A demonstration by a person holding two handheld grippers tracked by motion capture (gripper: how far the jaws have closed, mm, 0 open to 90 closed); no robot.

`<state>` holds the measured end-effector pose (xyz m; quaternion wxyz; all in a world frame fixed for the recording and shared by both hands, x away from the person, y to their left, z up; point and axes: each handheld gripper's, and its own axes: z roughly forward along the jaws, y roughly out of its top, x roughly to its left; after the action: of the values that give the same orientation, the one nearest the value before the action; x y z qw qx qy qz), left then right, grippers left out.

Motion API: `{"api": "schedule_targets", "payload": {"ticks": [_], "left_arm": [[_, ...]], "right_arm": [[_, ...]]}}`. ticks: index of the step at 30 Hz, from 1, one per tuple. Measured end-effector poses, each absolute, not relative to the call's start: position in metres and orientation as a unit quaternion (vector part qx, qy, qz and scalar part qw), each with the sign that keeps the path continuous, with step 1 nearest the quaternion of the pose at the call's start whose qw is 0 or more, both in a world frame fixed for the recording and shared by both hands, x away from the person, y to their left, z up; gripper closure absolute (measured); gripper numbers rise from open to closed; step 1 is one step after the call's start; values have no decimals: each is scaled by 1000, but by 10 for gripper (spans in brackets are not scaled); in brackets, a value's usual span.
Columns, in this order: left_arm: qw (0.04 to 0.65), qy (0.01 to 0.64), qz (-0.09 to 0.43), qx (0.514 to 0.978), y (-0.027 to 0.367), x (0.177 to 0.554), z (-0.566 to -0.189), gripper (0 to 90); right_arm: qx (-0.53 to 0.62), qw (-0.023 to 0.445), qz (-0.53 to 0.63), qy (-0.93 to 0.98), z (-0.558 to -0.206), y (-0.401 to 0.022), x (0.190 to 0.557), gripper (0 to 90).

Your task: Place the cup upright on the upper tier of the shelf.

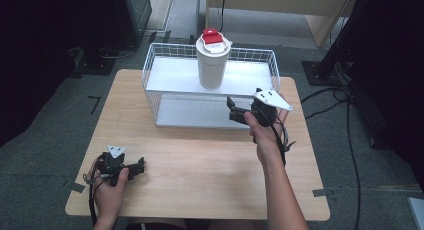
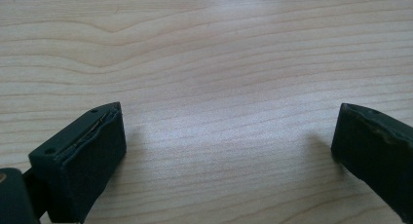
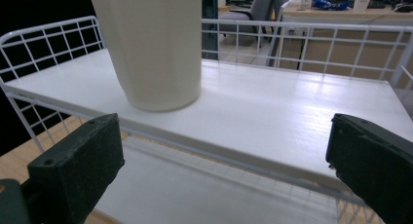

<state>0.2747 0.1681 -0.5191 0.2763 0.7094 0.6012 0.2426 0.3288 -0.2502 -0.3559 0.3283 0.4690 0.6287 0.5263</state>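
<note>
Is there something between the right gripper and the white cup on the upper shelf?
Nothing visible. The right gripper, jaws open, faces the white cup across bare upper shelf; the wire rim runs behind.

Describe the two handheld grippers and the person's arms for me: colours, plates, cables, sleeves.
Both are black two-jaw tools. The left gripper and right gripper each carry a grey three-cornered plate on top. Dark cables trail from both; the left's bundle includes reddish wires. The jaw pads are blocky, matte black, with small screw holes. The forearms are bare, with no sleeves in sight.
</note>
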Motion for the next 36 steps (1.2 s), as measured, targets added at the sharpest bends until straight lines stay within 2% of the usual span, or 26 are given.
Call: {"api": "schedule_targets", "payload": {"ticks": [14, 36], "left_arm": [[276, 601, 243, 710, 168, 275, -519, 0], [275, 601, 242, 711, 168, 275, -519, 0]], "right_arm": [[499, 334, 508, 617, -387, -291, 298, 4], [544, 321, 473, 614, -433, -327, 267, 0]]}}
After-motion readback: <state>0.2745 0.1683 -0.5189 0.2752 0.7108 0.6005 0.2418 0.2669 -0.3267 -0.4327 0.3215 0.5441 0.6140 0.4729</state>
